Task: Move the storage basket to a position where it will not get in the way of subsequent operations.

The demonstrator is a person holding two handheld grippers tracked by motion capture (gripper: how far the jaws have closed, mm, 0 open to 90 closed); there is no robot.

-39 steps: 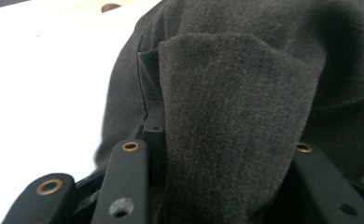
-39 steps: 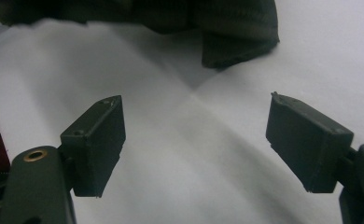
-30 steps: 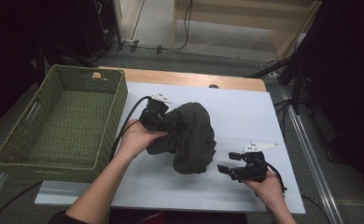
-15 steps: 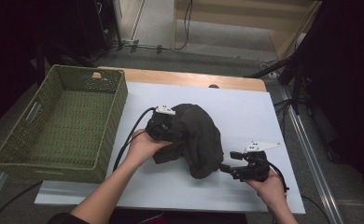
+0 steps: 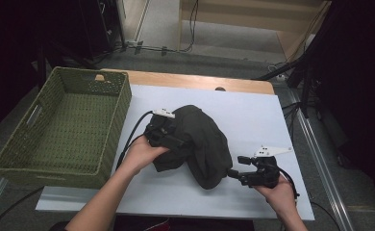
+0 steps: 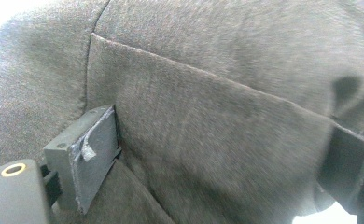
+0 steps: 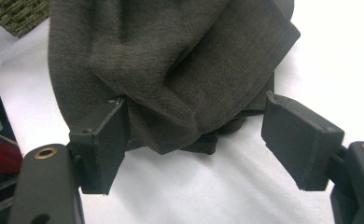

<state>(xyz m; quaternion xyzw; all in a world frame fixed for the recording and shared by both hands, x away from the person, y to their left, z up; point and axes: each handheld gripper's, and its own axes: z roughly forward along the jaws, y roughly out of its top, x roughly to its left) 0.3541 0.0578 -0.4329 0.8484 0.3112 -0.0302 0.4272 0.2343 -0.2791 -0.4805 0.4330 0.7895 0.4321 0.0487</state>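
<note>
A dark olive-grey garment [image 5: 207,137] lies bunched in the middle of the white table top [image 5: 253,108]. My left gripper [image 5: 175,138] is pushed into the garment's left side. Its jaws have just been opening and now stand wide in the left gripper view [image 6: 217,168], with a seamed fold of the cloth [image 6: 227,107] between them and one pad [image 6: 94,154] tucked under it. My right gripper [image 5: 232,173] is at the garment's near right corner. In the right gripper view [image 7: 194,140] it is open around the hem [image 7: 185,93], its left pad [image 7: 103,144] touching the cloth.
A green woven basket [image 5: 112,130] stands at the left of the table, close beside my left forearm. A wooden table edge [image 5: 200,82] runs along the back. Bare white surface lies to the right of and behind the garment.
My left hand has moved slightly right and toward the near edge, and the garment has shifted with it. The right hand has stayed in place.
</note>
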